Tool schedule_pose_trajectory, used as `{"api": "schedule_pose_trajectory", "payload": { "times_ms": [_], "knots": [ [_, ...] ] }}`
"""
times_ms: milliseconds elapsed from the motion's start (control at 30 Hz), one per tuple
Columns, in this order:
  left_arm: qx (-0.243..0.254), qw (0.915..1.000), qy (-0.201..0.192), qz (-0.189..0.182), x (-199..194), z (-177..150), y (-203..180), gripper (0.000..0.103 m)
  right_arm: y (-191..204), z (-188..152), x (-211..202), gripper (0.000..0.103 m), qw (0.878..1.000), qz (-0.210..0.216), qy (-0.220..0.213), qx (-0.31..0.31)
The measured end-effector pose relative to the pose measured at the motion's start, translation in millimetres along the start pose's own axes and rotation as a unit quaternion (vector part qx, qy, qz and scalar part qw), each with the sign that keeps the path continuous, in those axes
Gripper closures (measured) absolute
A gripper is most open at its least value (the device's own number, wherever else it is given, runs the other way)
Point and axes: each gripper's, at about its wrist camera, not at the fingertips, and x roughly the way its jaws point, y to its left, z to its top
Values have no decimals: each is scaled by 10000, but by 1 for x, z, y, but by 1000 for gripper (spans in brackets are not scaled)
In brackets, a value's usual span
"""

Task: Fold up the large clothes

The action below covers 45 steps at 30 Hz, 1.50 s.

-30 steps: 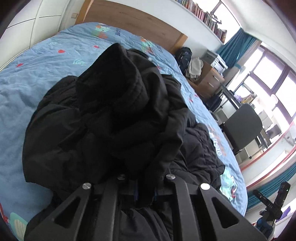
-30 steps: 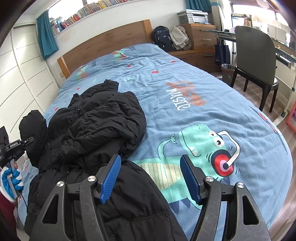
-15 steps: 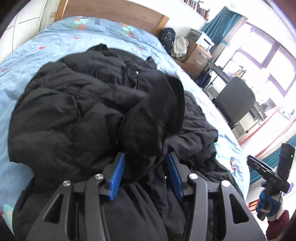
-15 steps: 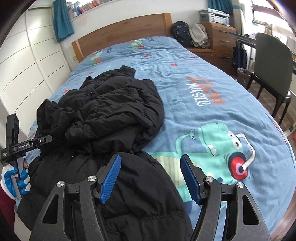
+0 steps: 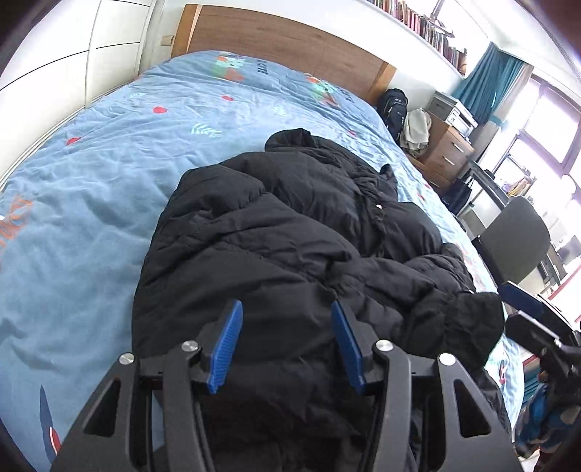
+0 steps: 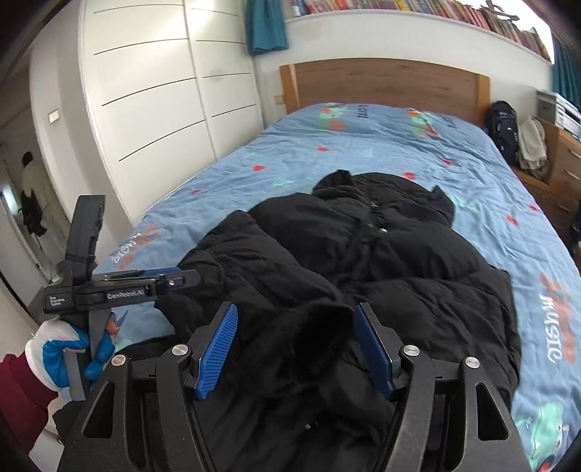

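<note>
At nine o'clock in the right wrist view, the left gripper [image 6: 181, 277] is held in a white-and-blue gloved hand [image 6: 60, 354]; white lettering on its body reads "GenRobot.AI", with a smaller label beside it too small to read. From this side its jaws cannot be judged, but the left wrist view shows the left gripper [image 5: 287, 345] with blue pads [image 5: 227, 345] spread wide, holding nothing, above the black puffer jacket [image 5: 297, 236]. The jacket [image 6: 363, 261] lies crumpled in the middle of the blue bedspread [image 6: 326, 152], collar toward twelve o'clock near the wooden headboard [image 6: 381, 83]. At six o'clock, the right gripper [image 6: 296, 350] has its jaws spread too, a dark fold of jacket bulging between the pads without being pinched. At three to four o'clock the bedspread's print [image 6: 555, 319] reads "MUSIC" in white under orange letters I cannot make out; partial words near the headboard stay illegible. Book spines [image 6: 417, 7] along the shelf at one o'clock are unreadable.
</note>
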Motion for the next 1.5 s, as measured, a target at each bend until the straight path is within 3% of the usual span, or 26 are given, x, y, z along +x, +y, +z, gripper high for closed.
{"api": "schedule_pose_trajectory", "payload": {
  "times_ms": [133,367,500,600,767,967,1100,1300,1333,1400,1500],
  "knots": [
    [138,9996,176,165,34,0,-4,53,5,-8,44,37,9994,29,317,-114],
    [30,9977,595,318,85,-23,5,51,-33,-50,93,33,9954,-275,915,85],
    [159,9967,668,438,84,-20,-4,51,-41,-51,95,33,9945,-192,1024,103],
    [96,9989,342,297,62,-7,-7,51,-35,-46,81,33,9947,-133,1021,-58],
    [261,9975,47,653,57,26,-14,45,-36,-49,51,33,9965,-40,816,-192],
    [191,9917,762,1021,119,20,-1,42,-50,-68,66,32,9942,-138,1063,-98],
    [193,9903,799,1120,127,13,-1,41,-53,-73,79,28,9933,-145,1143,-60],
    [112,9966,453,680,77,48,-5,41,-73,-54,51,29,9932,311,1097,227],
    [104,9970,419,650,71,57,-5,37,-80,-45,41,29,9941,346,997,245],
    [16,9977,386,550,63,83,-4,28,-99,-25,27,27,9959,257,831,250],
    [-116,9982,397,445,69,120,-2,28,-142,10,20,19,9973,-11,618,393]
  ]
}}
